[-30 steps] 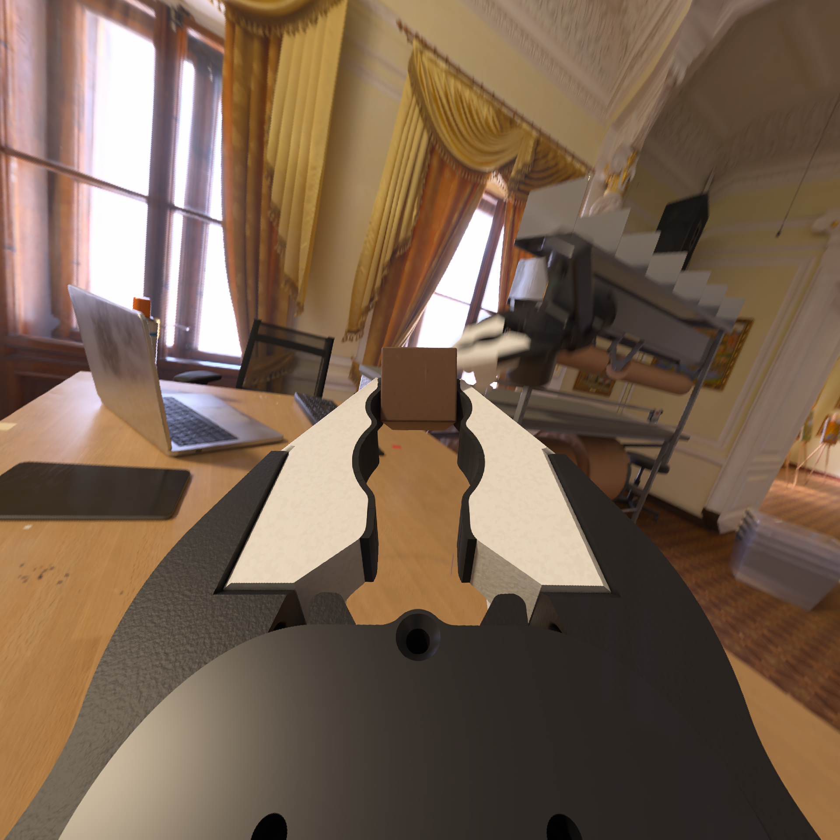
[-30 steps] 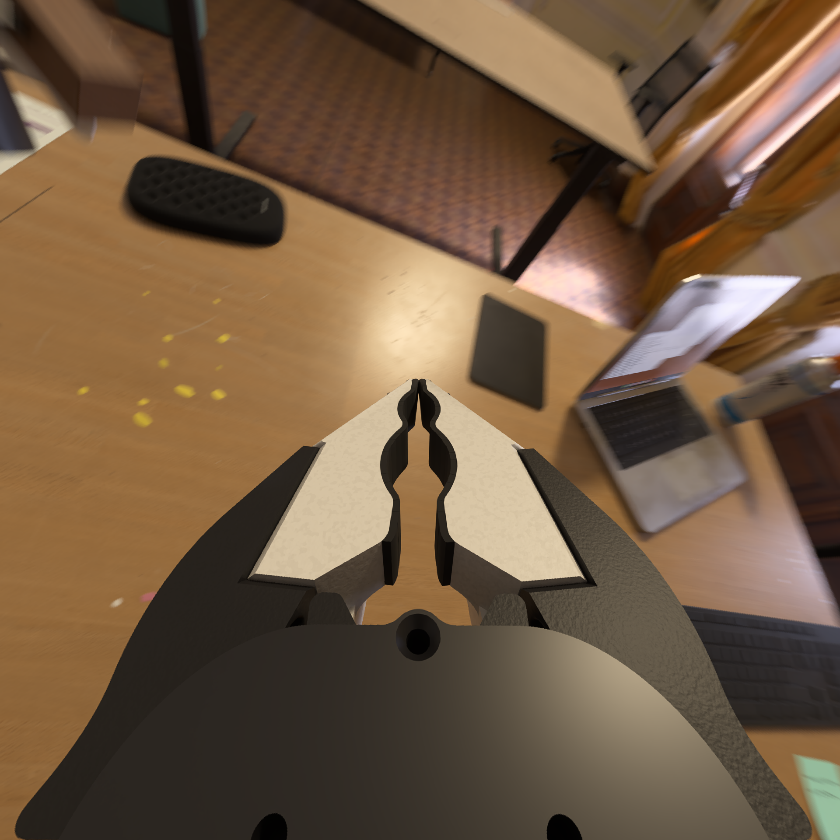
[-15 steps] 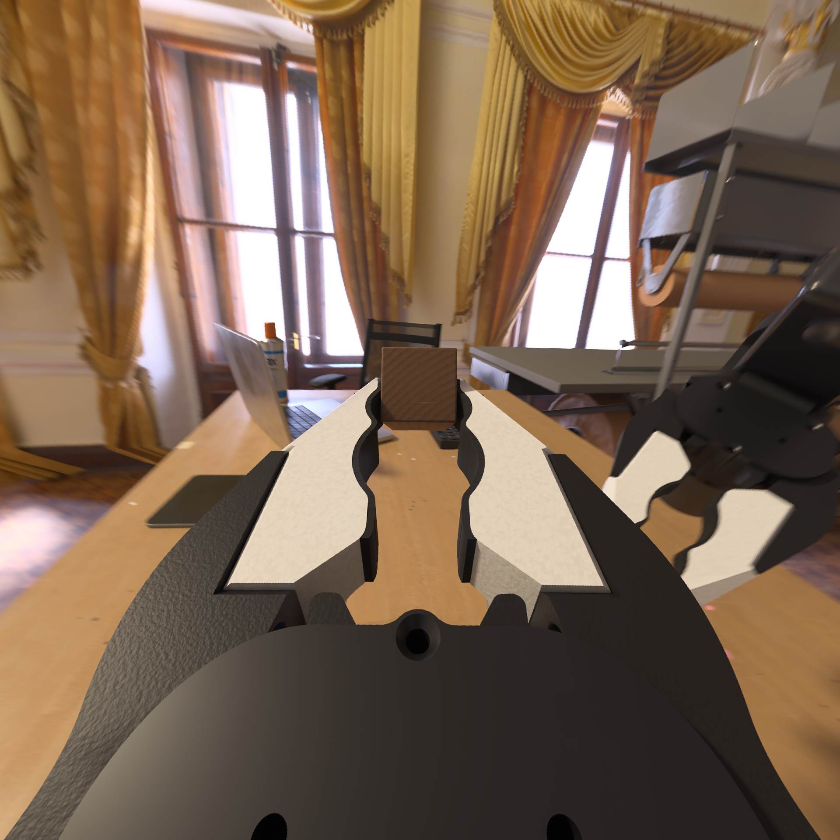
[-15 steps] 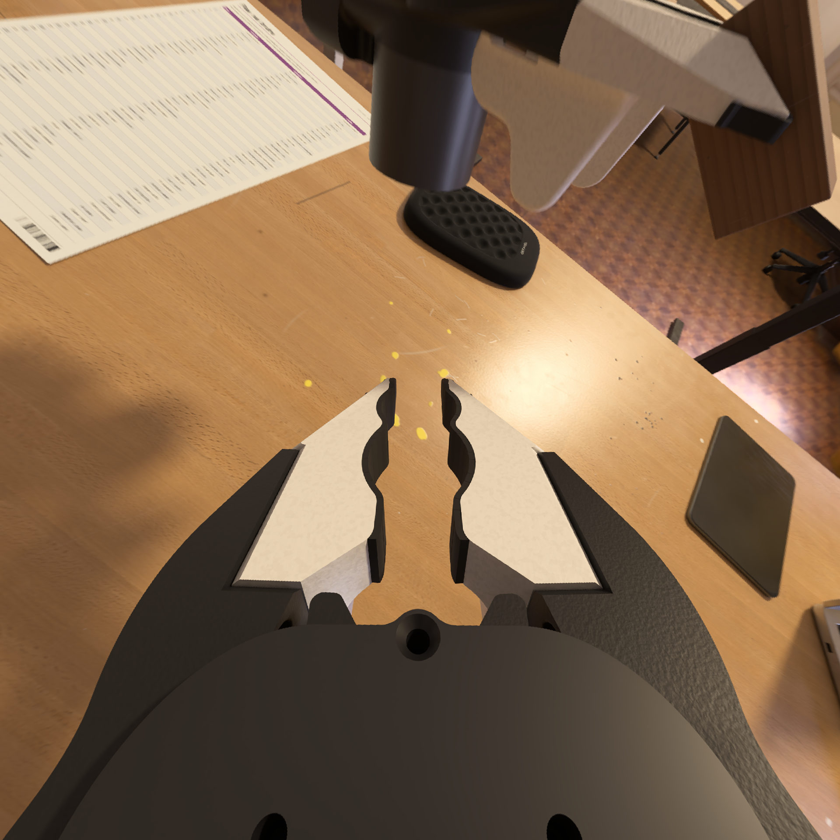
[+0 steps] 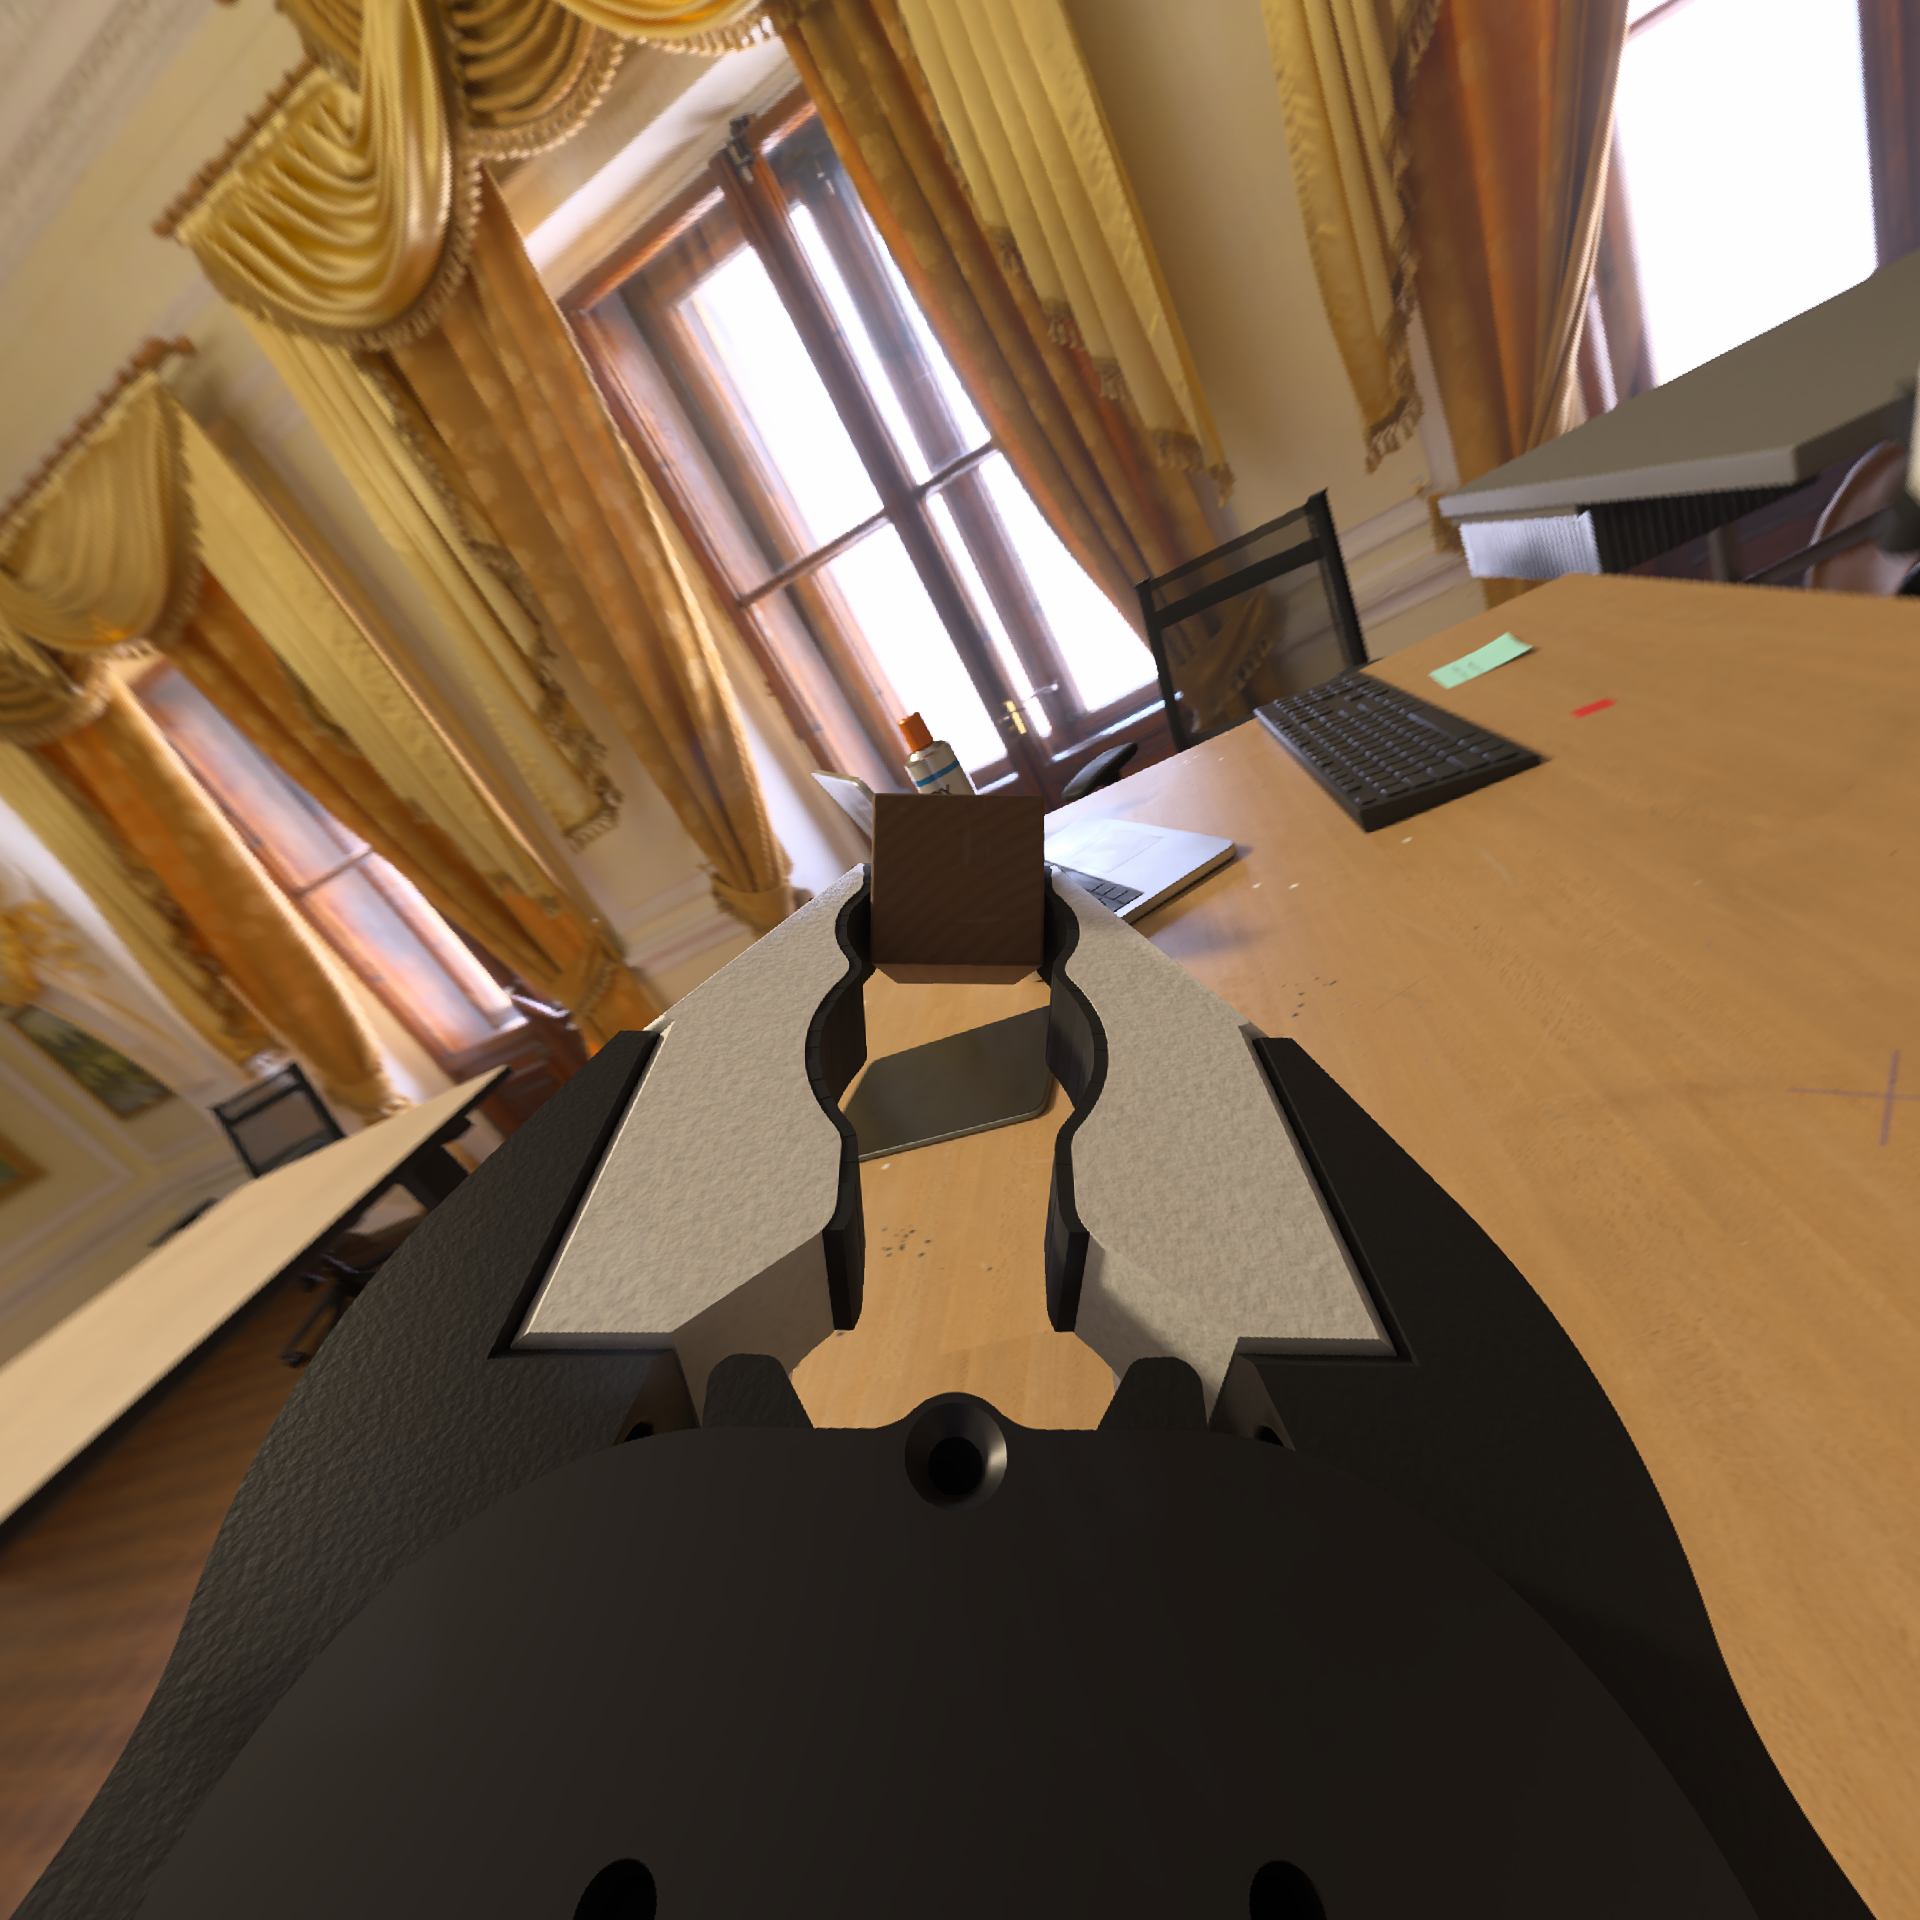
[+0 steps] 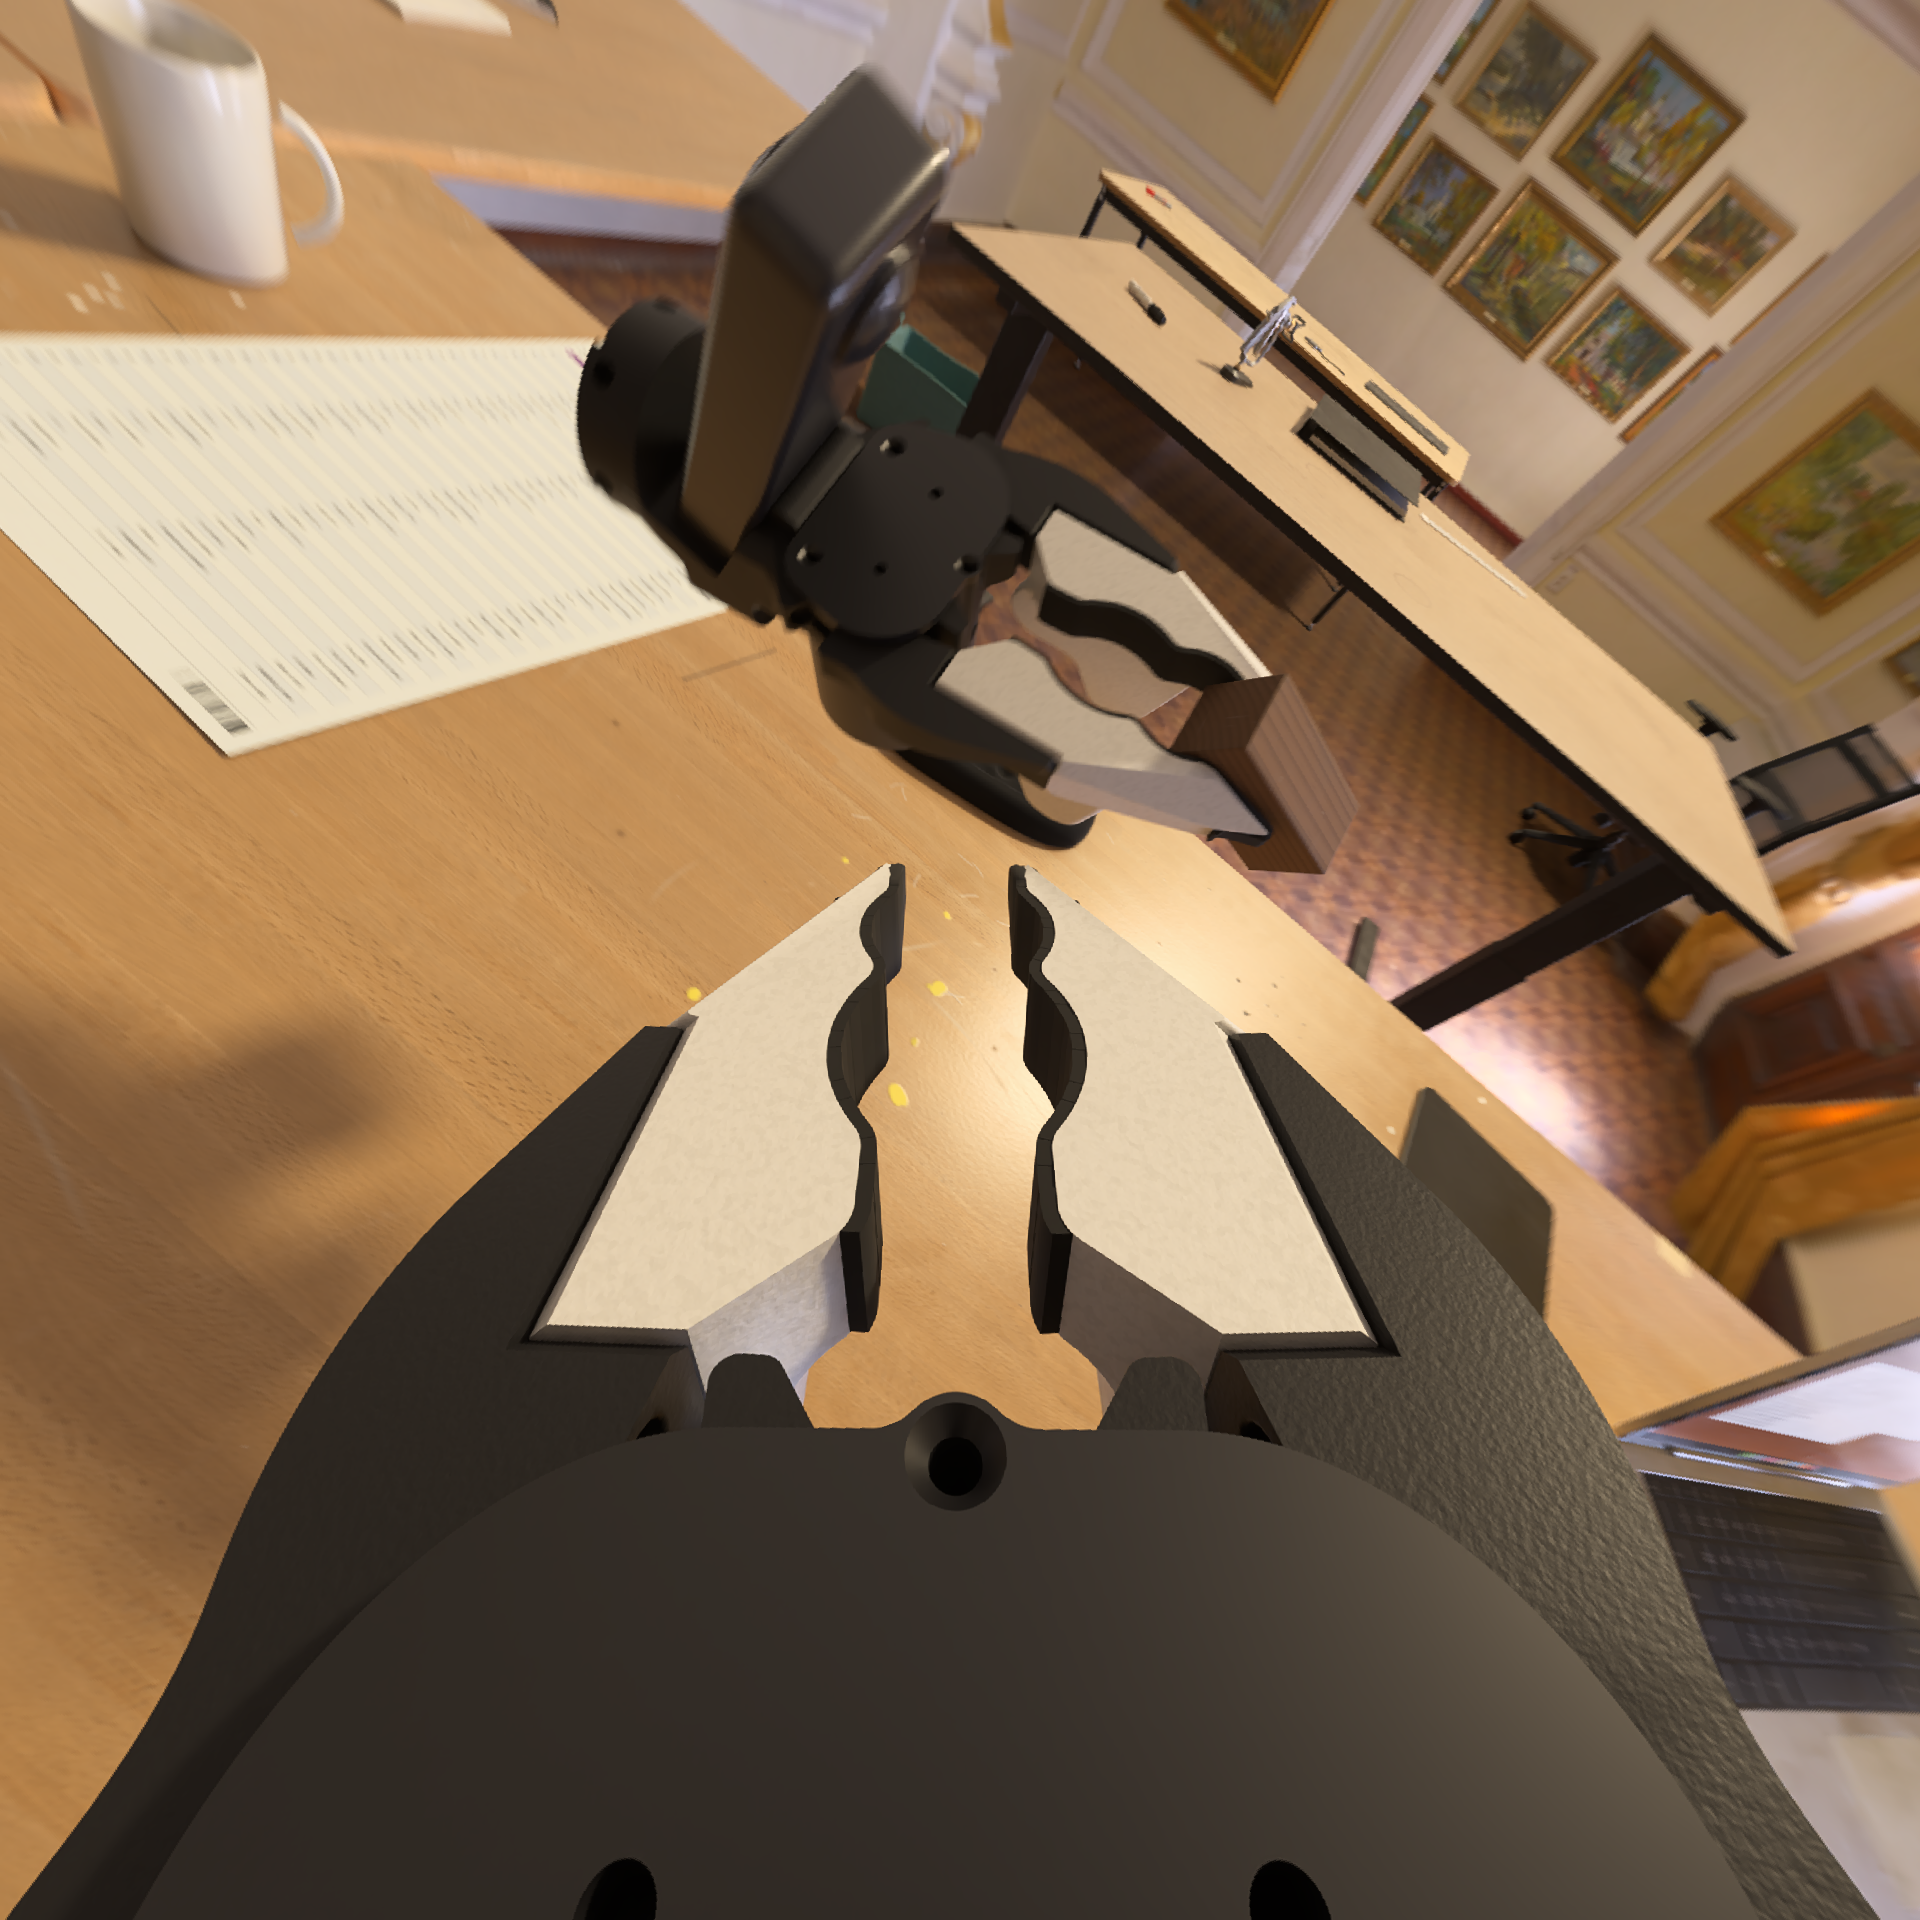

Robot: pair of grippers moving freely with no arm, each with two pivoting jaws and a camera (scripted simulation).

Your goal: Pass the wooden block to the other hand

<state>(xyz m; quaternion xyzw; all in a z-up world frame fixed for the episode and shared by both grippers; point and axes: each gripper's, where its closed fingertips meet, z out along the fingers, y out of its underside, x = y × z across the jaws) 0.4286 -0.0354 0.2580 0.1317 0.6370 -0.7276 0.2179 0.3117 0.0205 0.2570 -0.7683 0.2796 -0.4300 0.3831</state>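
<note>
My left gripper (image 5: 958, 883) is shut on the brown wooden block (image 5: 958, 888), held at its fingertips above the wooden table (image 5: 1558, 1039). In the right wrist view the left gripper (image 6: 1236, 748) shows ahead and up to the right, holding the block (image 6: 1283, 774) over the table's far edge. My right gripper (image 6: 956, 883) is open and empty, its fingers a little apart, below and to the left of the block and clear of it.
In the left wrist view: a laptop (image 5: 1132, 857), a bottle (image 5: 930, 758), a black keyboard (image 5: 1392, 743), a dark tablet (image 5: 951, 1086), a green note (image 5: 1481, 660). In the right wrist view: a white mug (image 6: 192, 135), a printed sheet (image 6: 312, 509), a black pad (image 6: 997, 805) under the left gripper.
My right gripper opened from shut and turned up toward the left gripper. The left gripper swung and tilted with the block still held; the right gripper has left its view.
</note>
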